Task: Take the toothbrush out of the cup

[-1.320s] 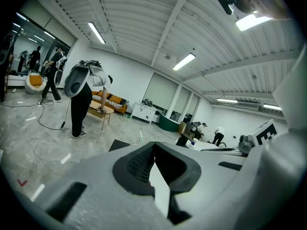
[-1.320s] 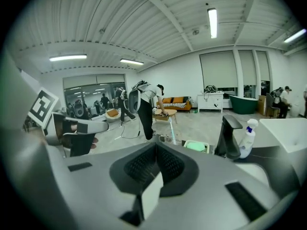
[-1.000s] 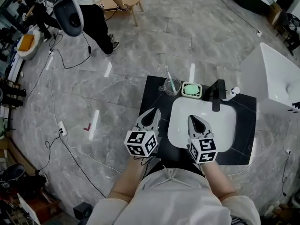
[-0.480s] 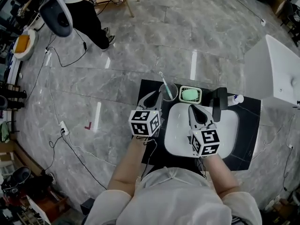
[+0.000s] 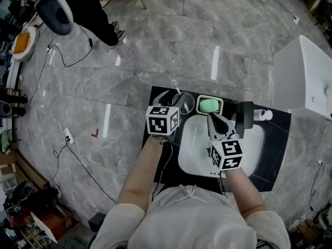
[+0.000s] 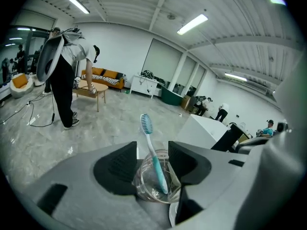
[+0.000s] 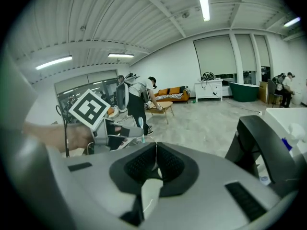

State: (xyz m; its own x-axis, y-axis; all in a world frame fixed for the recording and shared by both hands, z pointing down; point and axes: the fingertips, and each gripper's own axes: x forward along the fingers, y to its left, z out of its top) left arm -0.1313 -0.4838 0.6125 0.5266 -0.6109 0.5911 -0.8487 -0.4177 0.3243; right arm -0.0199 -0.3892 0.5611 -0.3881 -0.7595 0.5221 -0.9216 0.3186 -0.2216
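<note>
The head view looks steeply down from high up, over the sink (image 5: 197, 149) and cup (image 5: 185, 102). The left gripper view sits low, very close to that cup (image 6: 144, 183), looking out level. The right gripper view looks out low too; at its left, a tiny toothbrush (image 7: 139, 120) seems shared.

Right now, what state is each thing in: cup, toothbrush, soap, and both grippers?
Left gripper: jaws opening, one either side of the cup.
Right gripper: shut, nothing in it, over the sink.
Cup: upright on the counter.
Toothbrush: standing in the cup, bristles up, leaning.
Soap: lying in its dish.
</note>
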